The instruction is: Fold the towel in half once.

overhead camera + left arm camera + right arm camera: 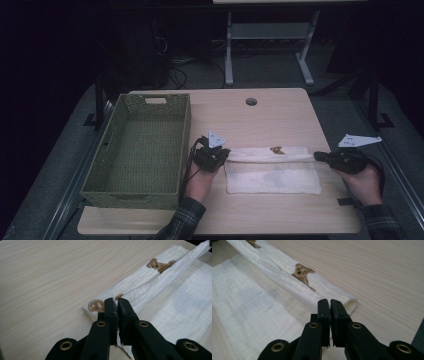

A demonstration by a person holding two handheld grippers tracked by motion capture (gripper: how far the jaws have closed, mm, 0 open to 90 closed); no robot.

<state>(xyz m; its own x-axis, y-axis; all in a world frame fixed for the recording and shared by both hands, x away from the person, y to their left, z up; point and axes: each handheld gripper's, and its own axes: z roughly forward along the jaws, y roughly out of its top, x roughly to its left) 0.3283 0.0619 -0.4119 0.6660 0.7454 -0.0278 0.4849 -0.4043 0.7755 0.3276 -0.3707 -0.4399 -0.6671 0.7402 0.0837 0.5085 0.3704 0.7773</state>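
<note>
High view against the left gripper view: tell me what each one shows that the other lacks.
The high view alone takes in the green woven basket, the right tool and both of the person's hands. The left gripper view alone gives the close detail: the brown bear prints and the jaws shut on a cloth edge. Both share the white cloth, the wooden table and the left tool.

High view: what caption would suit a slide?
Two handheld grippers, left and right, pinch a white cloth by its corners beside a green basket.
</note>
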